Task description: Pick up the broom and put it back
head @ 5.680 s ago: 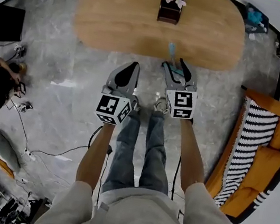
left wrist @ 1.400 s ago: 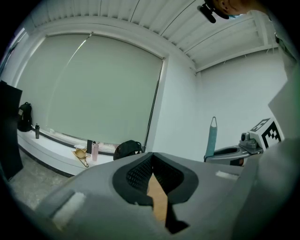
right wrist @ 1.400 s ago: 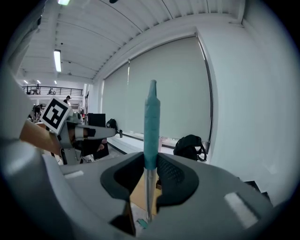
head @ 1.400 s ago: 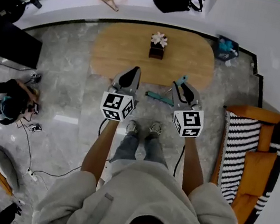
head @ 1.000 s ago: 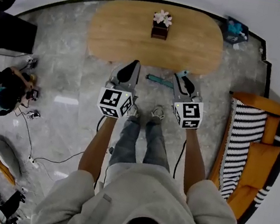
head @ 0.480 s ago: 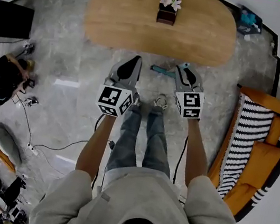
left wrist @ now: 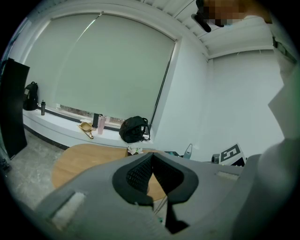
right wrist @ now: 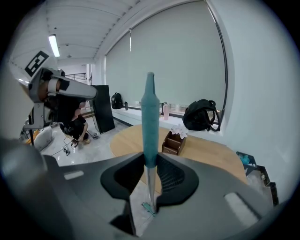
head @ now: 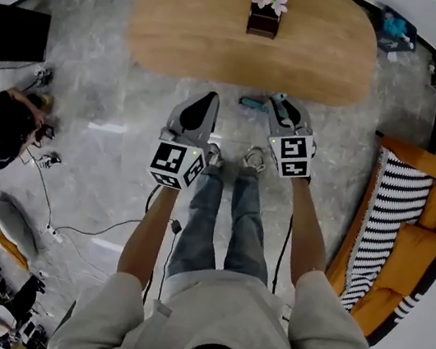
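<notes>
Soft daylight through the big shaded window [left wrist: 108, 70] fills my room evenly, and a ceiling strip light [right wrist: 54, 45] glows overhead. The pale stone floor [head: 91, 89] carries a few bright glare patches. Every view bows hard outward, corners go black, and whatever sits nearest the lens looks soft.

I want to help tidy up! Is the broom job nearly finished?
Done: the broom is grabbed. In hand: the right gripper is shut on its handle, upright, head down near the floor; the left gripper is shut, empty. Left: putting it back, not done yet.
</notes>
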Motion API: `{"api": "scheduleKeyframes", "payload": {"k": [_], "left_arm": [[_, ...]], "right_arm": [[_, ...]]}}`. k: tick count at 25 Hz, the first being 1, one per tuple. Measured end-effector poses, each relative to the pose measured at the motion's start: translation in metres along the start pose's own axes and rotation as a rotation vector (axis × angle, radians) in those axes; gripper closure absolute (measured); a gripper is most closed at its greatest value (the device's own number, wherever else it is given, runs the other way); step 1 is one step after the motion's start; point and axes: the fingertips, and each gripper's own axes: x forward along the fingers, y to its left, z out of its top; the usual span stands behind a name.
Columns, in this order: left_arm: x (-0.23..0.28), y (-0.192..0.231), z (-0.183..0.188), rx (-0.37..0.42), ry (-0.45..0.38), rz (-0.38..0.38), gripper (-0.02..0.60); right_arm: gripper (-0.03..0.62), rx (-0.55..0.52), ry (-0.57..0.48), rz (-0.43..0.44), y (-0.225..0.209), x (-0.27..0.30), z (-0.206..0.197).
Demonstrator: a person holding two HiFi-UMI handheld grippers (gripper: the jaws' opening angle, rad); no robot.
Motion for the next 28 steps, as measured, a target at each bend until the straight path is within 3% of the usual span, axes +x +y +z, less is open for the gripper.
{"api": "scheduleKeyframes", "payload": {"k": [28], "left_arm": [[0.009, 0.017, -0.012, -0.018, 0.013, 0.014, 0.577]], "right_arm": [[0.505, -0.037, -0.004, 0.026, -0.009, 0.074, 0.02]]}}
